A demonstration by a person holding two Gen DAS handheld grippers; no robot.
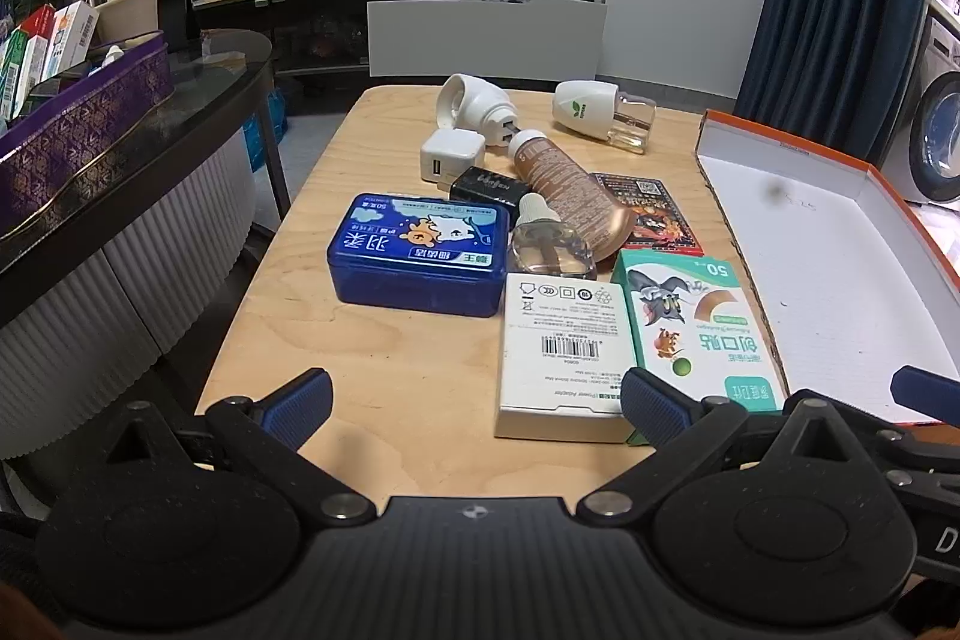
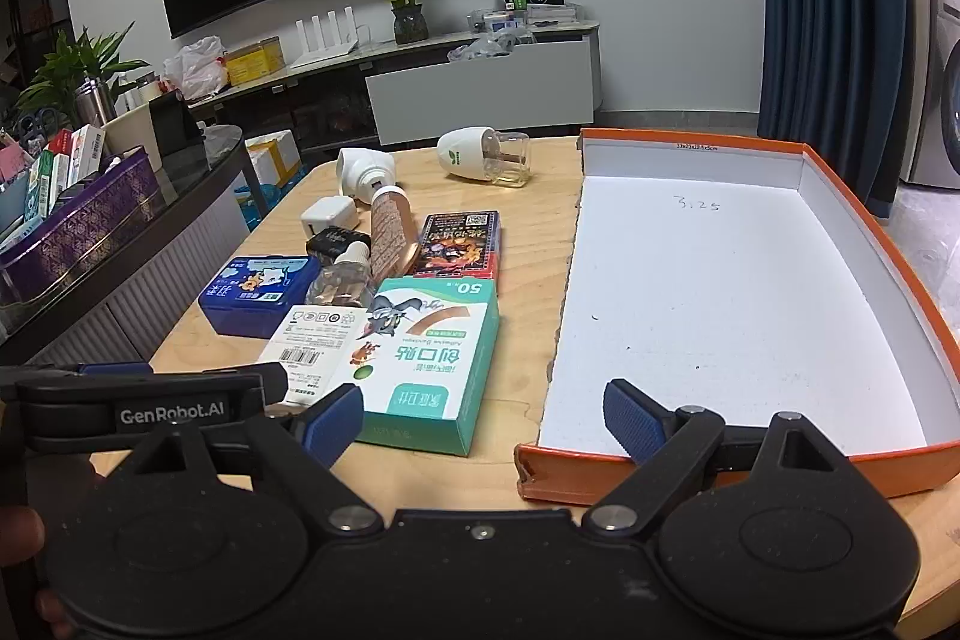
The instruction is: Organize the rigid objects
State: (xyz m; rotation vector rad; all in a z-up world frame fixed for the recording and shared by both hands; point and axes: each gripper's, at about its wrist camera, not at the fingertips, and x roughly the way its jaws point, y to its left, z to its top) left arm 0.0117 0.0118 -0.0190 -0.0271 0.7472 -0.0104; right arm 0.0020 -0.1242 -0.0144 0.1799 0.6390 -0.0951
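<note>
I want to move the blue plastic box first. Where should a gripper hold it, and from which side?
Grip the blue plastic box across its two long side walls, coming from above. It lies flat on the wooden table, lid up, with bare table at its left and near sides, so the open left gripper could straddle it there; a clear bottle crowds the right end.

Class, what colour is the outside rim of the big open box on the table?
Orange, around a white inside; the open box shows best in the right wrist view.

Dim, bluish indoor light; soft shadows, sharp centre, strong fisheye bending at edges
</note>
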